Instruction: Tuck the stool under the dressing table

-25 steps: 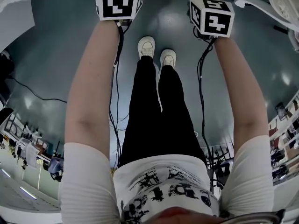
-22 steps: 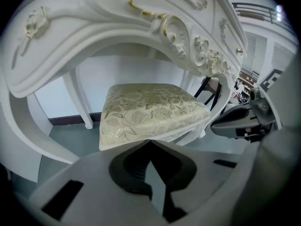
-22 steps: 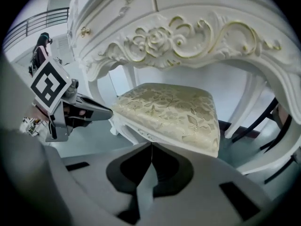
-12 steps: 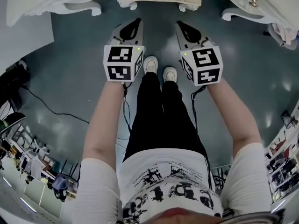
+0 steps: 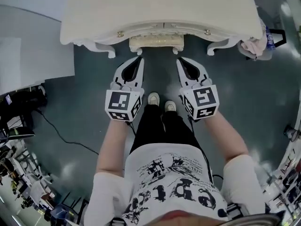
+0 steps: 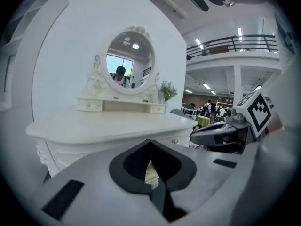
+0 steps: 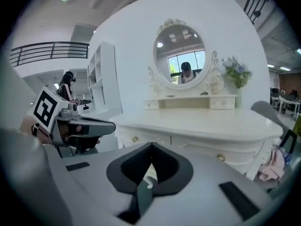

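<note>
The white dressing table (image 5: 160, 13) fills the top of the head view. A cream stool (image 5: 156, 44) sits under its front edge, between the table's legs, with only its near rim showing. My left gripper (image 5: 139, 59) and right gripper (image 5: 179, 59) hover side by side just short of the stool, both shut and holding nothing. In the left gripper view the jaws (image 6: 150, 142) meet in front of the table (image 6: 108, 126) and its oval mirror (image 6: 130, 60). The right gripper view shows its jaws (image 7: 151, 146) closed before the table (image 7: 202, 121).
A pink cloth bundle (image 5: 254, 48) lies by the table's right leg. A black cable (image 5: 56, 131) runs over the dark floor at left, near dark equipment (image 5: 23, 100). My white shoes (image 5: 160, 100) stand just behind the grippers. A white shelf unit (image 7: 106, 79) stands left of the table.
Both grippers have come down and back toward my body, away from the table. The whole tabletop and the stool under it have come into the head view.
</note>
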Available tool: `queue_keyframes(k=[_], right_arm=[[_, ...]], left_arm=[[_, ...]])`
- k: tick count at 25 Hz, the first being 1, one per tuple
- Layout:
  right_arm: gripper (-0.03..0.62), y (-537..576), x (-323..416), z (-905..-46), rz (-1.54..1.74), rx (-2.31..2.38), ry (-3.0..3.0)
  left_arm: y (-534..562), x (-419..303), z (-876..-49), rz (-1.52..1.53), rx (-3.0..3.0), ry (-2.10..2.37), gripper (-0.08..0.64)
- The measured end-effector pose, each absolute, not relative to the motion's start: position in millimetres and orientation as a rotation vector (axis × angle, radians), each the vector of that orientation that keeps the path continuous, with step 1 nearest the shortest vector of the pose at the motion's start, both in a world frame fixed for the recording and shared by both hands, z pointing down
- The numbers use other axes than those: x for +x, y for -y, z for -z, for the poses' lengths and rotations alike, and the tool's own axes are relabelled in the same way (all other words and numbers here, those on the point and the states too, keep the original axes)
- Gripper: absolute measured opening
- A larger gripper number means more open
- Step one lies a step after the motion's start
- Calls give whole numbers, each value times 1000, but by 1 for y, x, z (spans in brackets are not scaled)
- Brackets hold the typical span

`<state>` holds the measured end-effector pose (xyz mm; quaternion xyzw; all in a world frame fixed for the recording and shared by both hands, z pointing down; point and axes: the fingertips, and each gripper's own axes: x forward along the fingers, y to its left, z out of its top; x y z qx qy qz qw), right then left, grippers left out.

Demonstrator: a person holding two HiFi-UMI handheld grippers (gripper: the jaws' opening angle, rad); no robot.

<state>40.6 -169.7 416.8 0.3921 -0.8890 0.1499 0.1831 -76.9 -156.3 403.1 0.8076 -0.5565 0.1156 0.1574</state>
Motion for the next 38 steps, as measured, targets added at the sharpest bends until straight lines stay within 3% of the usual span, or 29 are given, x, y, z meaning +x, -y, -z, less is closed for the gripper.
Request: queue_keyframes(k=[8, 16, 38], right_arm=[[17, 157, 44, -250, -136, 1216, 2662], [17, 144, 49, -168, -85, 1296, 2700], [17, 174, 57, -117, -165, 1313, 2731]], left_arm=[[141, -73, -248, -207, 2440, 1668, 20], [123, -77, -146, -117, 2547, 1656, 20], [149, -81, -84, -62, 2636, 1635, 20]])
